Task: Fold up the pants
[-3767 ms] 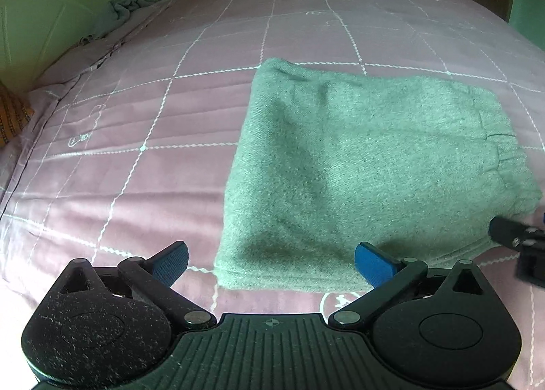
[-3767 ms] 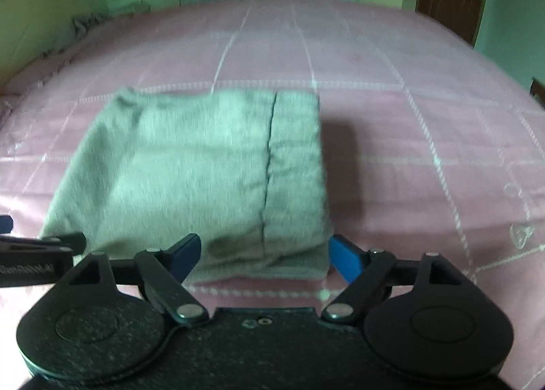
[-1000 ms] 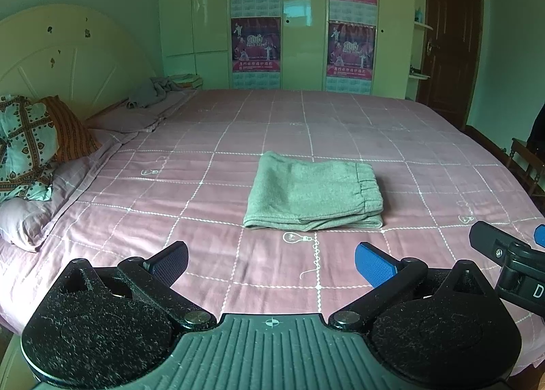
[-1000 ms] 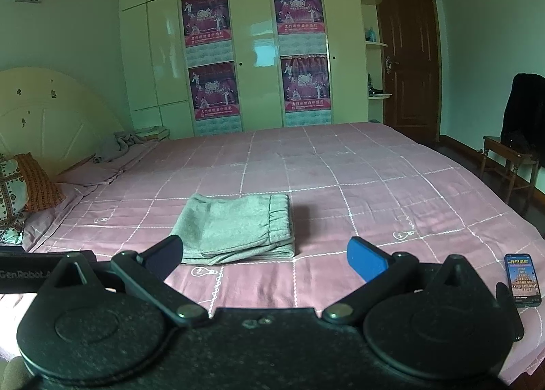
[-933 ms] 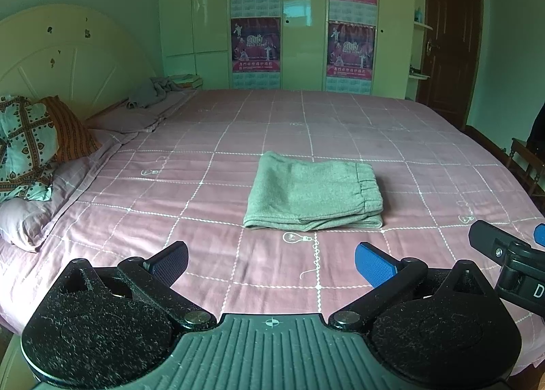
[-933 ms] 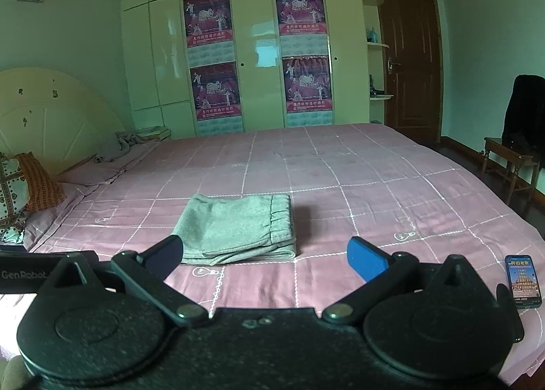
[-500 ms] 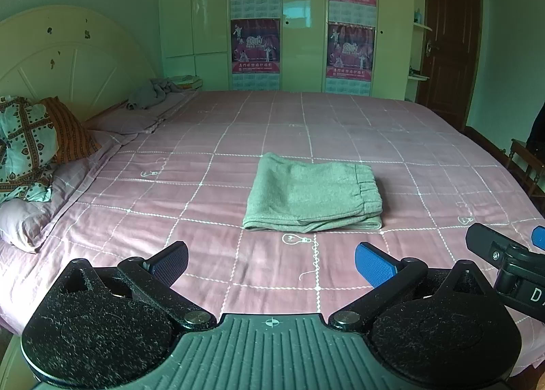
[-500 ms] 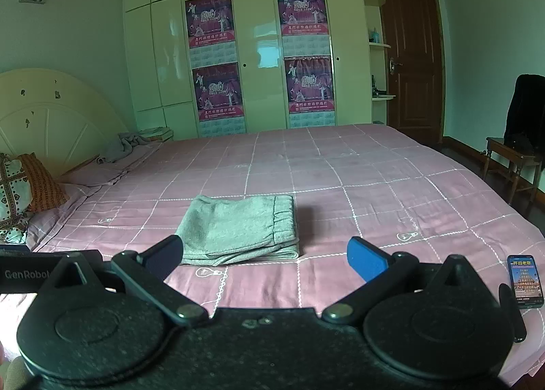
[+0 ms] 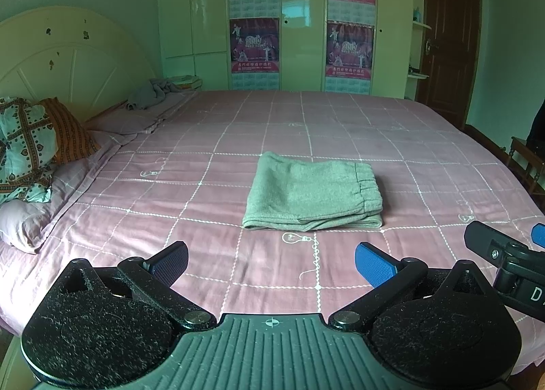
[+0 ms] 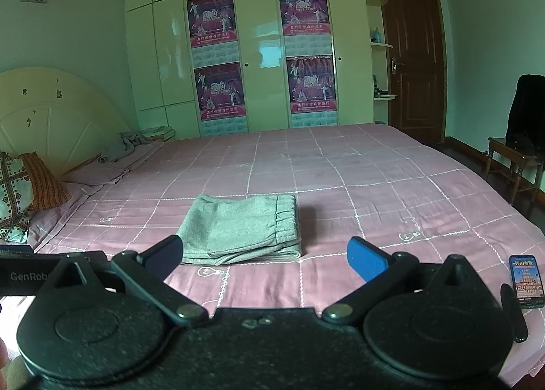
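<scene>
Grey-green pants [image 9: 311, 192] lie folded into a flat rectangle on the pink checked bedspread [image 9: 238, 138], elastic waistband on the right side. In the right wrist view the same pants [image 10: 243, 228] sit just beyond the fingers. My left gripper [image 9: 270, 262] is open and holds nothing, well back from the pants near the bed's front edge. My right gripper [image 10: 264, 257] is open too, also short of the pants, and part of it shows at the right edge of the left wrist view.
Patterned pillows [image 9: 30, 144] and a crumpled grey cloth [image 9: 150, 93] lie by the headboard on the left. A phone [image 10: 526, 281] rests on the bed's front right corner. A wardrobe with posters [image 10: 259, 59], a door and a chair [image 10: 517, 155] stand beyond.
Since 3.8 s ago both grippers have pulled far back from the pants, which now lie alone. Over the last second the views barely shift.
</scene>
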The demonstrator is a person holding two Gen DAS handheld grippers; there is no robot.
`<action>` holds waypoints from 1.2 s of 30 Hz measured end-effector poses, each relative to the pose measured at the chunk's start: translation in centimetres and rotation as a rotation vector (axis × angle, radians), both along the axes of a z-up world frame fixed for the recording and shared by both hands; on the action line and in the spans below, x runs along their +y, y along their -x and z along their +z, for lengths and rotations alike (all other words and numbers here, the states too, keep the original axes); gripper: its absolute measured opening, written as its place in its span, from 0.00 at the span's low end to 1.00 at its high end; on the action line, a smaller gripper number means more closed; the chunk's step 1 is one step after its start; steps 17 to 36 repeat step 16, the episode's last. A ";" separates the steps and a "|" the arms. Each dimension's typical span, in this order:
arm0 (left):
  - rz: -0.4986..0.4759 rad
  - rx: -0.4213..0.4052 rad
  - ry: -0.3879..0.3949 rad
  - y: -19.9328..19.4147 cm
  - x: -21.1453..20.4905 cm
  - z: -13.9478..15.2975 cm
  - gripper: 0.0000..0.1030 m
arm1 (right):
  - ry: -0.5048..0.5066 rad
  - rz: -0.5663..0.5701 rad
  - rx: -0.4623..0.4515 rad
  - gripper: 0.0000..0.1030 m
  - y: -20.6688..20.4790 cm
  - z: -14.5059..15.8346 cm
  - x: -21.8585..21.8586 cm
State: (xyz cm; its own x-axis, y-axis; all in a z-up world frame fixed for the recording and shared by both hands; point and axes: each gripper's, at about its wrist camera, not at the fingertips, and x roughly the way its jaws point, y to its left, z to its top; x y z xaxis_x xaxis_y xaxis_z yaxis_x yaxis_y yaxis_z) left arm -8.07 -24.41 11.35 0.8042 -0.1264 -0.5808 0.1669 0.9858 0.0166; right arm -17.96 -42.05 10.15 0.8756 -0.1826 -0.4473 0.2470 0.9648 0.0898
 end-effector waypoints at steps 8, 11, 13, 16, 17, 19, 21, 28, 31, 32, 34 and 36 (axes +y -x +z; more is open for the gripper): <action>-0.013 -0.006 -0.006 -0.3 -0.2 -0.4 1.00 | -0.001 0.001 0.006 1.00 -0.2 0.0 -0.1; -0.023 -0.027 -0.001 -0.2 -0.4 -0.6 1.00 | -0.006 -0.001 0.011 1.00 -0.4 -0.2 -0.2; -0.031 -0.016 0.001 -0.7 -0.4 -0.8 1.00 | -0.012 -0.005 0.011 1.00 -0.5 -0.4 -0.3; -0.035 -0.003 -0.005 -1.7 -0.4 -1.1 1.00 | -0.018 -0.013 0.009 1.00 -0.6 -0.7 -0.6; -0.035 -0.003 -0.005 -1.7 -0.4 -1.1 1.00 | -0.018 -0.013 0.009 1.00 -0.6 -0.7 -0.6; -0.035 -0.003 -0.005 -1.7 -0.4 -1.1 1.00 | -0.018 -0.013 0.009 1.00 -0.6 -0.7 -0.6; -0.035 -0.003 -0.005 -1.7 -0.4 -1.1 1.00 | -0.018 -0.013 0.009 1.00 -0.6 -0.7 -0.6; -0.035 -0.003 -0.005 -1.7 -0.4 -1.1 1.00 | -0.018 -0.013 0.009 1.00 -0.6 -0.7 -0.6; -0.035 -0.003 -0.005 -1.7 -0.4 -1.1 1.00 | -0.018 -0.013 0.009 1.00 -0.6 -0.7 -0.6; -0.035 -0.003 -0.005 -1.7 -0.4 -1.1 1.00 | -0.018 -0.013 0.009 1.00 -0.6 -0.7 -0.6; -0.035 -0.003 -0.005 -1.7 -0.4 -1.1 1.00 | -0.018 -0.013 0.009 1.00 -0.6 -0.7 -0.6; -0.035 -0.003 -0.005 -1.7 -0.4 -1.1 1.00 | -0.018 -0.013 0.009 1.00 -0.6 -0.7 -0.6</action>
